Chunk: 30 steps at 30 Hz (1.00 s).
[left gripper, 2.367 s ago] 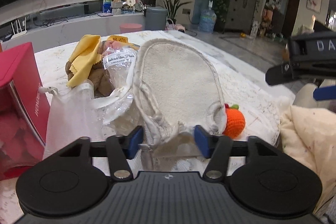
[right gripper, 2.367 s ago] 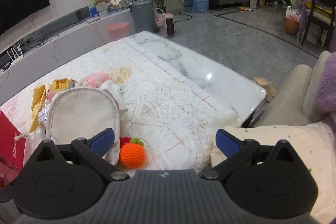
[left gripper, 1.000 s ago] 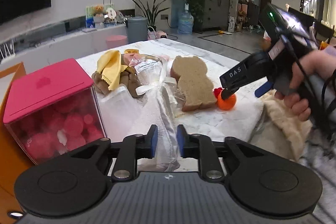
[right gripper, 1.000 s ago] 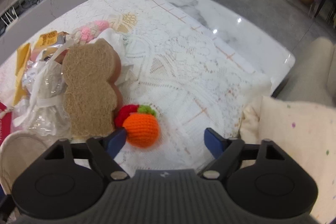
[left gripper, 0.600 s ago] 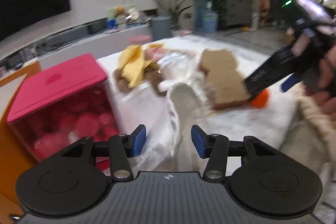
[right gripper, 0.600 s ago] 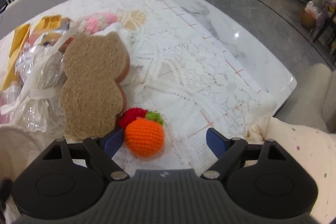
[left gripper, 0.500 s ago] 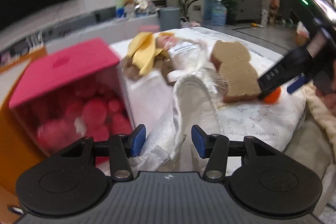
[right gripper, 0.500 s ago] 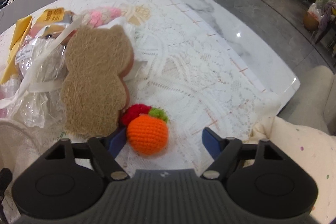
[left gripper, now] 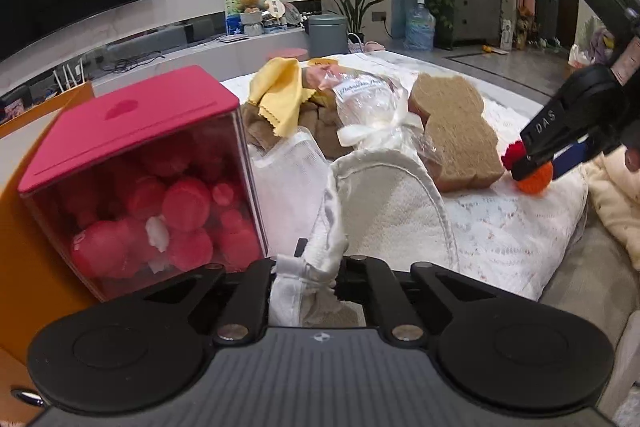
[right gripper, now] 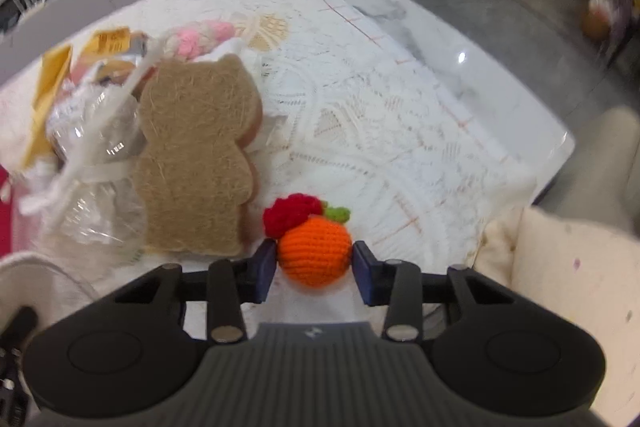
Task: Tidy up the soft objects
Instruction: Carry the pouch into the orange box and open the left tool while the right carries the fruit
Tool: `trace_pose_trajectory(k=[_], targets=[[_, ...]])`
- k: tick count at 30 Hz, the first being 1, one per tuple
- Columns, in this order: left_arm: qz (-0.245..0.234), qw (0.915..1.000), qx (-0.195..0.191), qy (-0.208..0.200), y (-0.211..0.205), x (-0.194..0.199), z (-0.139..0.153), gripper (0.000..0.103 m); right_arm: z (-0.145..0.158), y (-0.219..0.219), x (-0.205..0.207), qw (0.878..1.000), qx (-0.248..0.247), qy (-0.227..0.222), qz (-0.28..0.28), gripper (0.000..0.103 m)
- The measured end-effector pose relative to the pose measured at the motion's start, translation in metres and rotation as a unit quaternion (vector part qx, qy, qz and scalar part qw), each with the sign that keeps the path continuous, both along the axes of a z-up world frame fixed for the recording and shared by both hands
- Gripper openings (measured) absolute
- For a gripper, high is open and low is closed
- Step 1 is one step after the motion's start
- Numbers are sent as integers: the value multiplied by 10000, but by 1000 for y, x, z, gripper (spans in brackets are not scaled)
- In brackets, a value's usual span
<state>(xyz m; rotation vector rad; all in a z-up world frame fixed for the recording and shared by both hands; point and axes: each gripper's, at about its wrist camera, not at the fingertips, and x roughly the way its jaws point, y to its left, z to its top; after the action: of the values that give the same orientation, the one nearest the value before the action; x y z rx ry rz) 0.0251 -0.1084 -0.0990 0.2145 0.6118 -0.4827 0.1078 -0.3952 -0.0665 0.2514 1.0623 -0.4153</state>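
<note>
An orange crochet ball (right gripper: pixel 314 251) with a red tuft and green leaf lies on the lace tablecloth (right gripper: pixel 380 115). It sits between the blue pads of my right gripper (right gripper: pixel 315 269). The jaws are closing and both pads touch its sides. The left wrist view shows that gripper (left gripper: pixel 534 163) down on the ball (left gripper: pixel 538 183) at the right. My left gripper (left gripper: pixel 310 279) is closing on the bunched rim of a white cloth bag (left gripper: pixel 384 215), with fabric pinched between its fingers. A brown bear-shaped sponge (right gripper: pixel 196 155) lies just left of the ball.
A red-lidded clear box of red balls (left gripper: pixel 136 167) stands close on the left against an orange board (left gripper: pixel 20 267). Behind the bag lie a ribbon-tied clear packet (left gripper: pixel 372 111), a yellow cloth (left gripper: pixel 280 95) and a pink knit (right gripper: pixel 200 35). A cream cushion (right gripper: pixel 568 267) borders the table's right edge.
My left gripper opened, dropped a little, then closed on the white bag's rim. My right gripper's jaws narrowed from wide apart onto the orange ball, which now sits between the pads.
</note>
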Motion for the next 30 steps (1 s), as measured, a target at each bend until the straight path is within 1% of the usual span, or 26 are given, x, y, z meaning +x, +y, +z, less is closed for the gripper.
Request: trace_pose_trajectory(k=[3, 6, 11, 16, 21, 23, 26, 29, 30], targets=[[-74, 9999, -74, -39, 3, -4, 8, 8, 5, -5, -7, 9996, 199, -157, -82, 40], [-142, 9997, -181, -73, 5, -10, 18, 8, 14, -9, -17, 9985, 315, -415, -169, 40], [-288, 9982, -516, -138, 6, -16, 36, 8, 17, -13, -22, 9959, 666, -556, -250, 40], [-395, 9963, -708, -299, 4, -17, 50, 7, 33, -3, -32, 9956, 469, -798, -106, 40], [-382, 9943, -954, -296, 6, -19, 58, 7, 51, 22, -44, 9931, 184, -1107, 343, 40], [-346, 9935, -1040, -295, 7, -19, 62, 7, 55, 33, -46, 9912, 99, -1185, 578, 40], [-301, 9927, -1090, -406, 11, -20, 71, 7, 63, 50, -50, 9876, -61, -1329, 836, 40], [-183, 9908, -1248, -489, 19, -19, 85, 7, 70, 64, -53, 9830, -78, -1478, 1088, 40], [-75, 9897, -1323, -541, 23, -18, 91, 7, 72, 68, -53, 9817, -68, -1494, 1176, 40]])
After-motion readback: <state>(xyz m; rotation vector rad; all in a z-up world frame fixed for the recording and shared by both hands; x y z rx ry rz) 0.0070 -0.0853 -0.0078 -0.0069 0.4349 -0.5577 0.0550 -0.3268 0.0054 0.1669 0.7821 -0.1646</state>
